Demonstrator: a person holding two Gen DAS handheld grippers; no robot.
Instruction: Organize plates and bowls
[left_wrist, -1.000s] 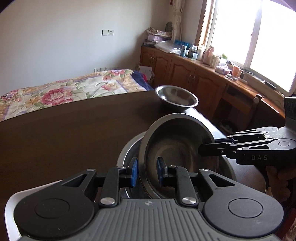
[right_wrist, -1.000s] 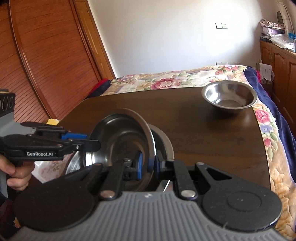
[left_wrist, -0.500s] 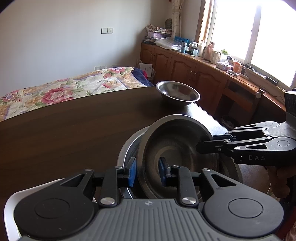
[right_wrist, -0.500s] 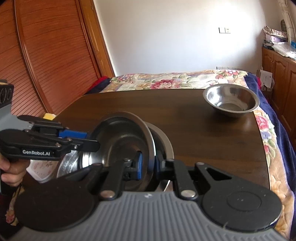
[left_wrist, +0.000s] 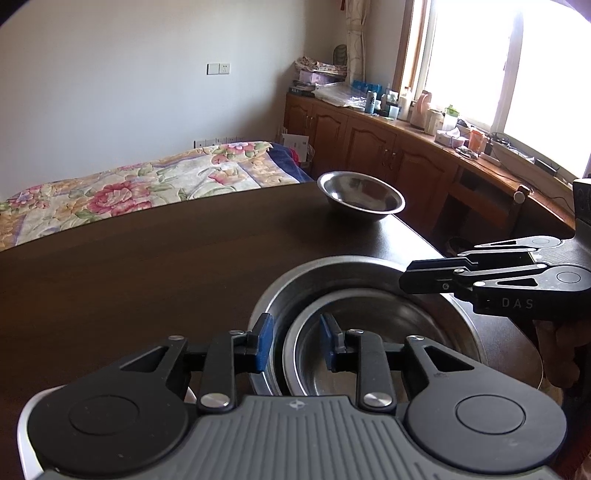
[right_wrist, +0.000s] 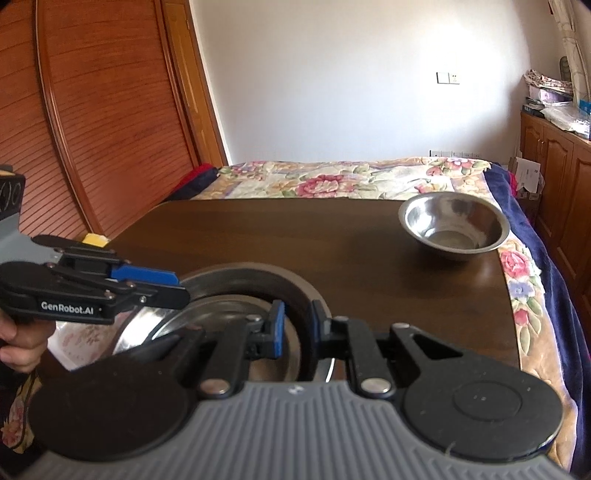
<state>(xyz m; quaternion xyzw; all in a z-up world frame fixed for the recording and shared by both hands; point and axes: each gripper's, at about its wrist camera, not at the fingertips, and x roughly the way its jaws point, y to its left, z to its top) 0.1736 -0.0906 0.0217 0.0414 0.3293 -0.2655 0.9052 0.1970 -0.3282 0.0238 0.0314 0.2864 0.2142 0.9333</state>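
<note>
Left gripper (left_wrist: 293, 341): my jaws were apart, straddling the near rim of the inner steel bowl (left_wrist: 369, 332), blue pads clear of the metal on both sides. Right gripper (right_wrist: 295, 328): jaws also apart, one on each side of the same stack's rim, not clamped as far as I could see. From the left wrist view the right gripper (left_wrist: 410, 282) reached in over the far right edge of the stack; from the right wrist view the left gripper (right_wrist: 181, 291) sat over the left edge.

Inner bowl was nested in the larger steel bowl (left_wrist: 291, 291), roughly level, both resting on the dark tabletop (left_wrist: 147, 266). A white plate (right_wrist: 85, 336) with a floral print lay just beside the stack, partly hidden.

A second steel bowl (left_wrist: 361, 201) stood alone, upright, near the tabletop's far right corner, well apart from the stack. Bed (right_wrist: 332, 181) with floral cover beyond the tabletop.
</note>
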